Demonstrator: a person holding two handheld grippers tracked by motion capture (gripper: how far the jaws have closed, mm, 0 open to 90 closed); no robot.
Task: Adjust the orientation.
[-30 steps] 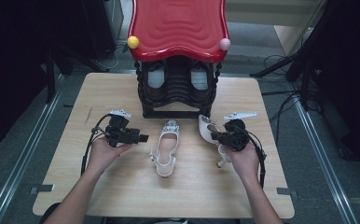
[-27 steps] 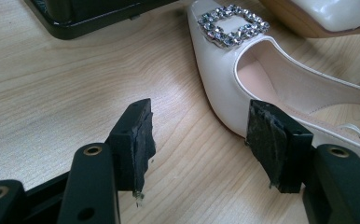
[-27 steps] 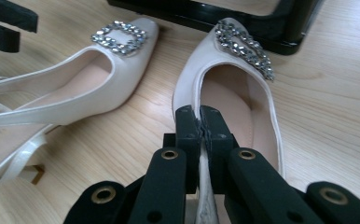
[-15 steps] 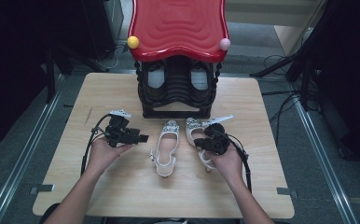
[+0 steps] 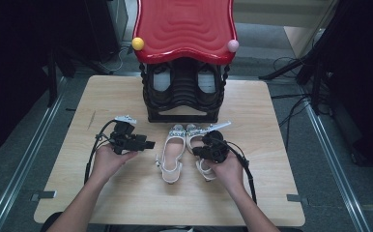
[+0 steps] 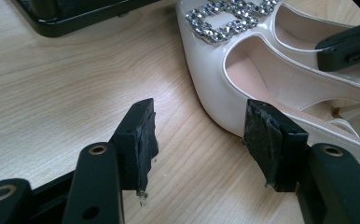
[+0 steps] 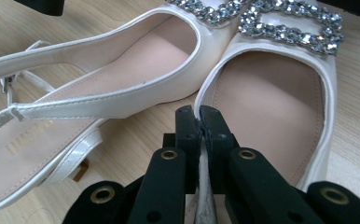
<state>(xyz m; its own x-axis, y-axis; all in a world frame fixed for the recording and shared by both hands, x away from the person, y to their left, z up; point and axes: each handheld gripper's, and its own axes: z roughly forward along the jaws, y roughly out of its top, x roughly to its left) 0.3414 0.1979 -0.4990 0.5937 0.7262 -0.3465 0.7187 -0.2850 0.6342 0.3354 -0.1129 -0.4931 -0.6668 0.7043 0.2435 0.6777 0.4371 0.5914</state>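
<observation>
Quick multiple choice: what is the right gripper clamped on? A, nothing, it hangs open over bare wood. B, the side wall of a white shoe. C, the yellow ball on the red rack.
B: in the right gripper view the right gripper has its jaws pressed together on the thin side wall of the right white shoe, beside the left white shoe.

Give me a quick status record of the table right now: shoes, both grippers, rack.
left shoe: flat on the table, toe towards the rack
right shoe: beside the left shoe, toes touching
right gripper: shut on the right shoe's side wall
left gripper: open, nothing between its jaws, which have just been closing; one jaw next to the left shoe's side
rack: black, red top, at the table's far edge
</observation>
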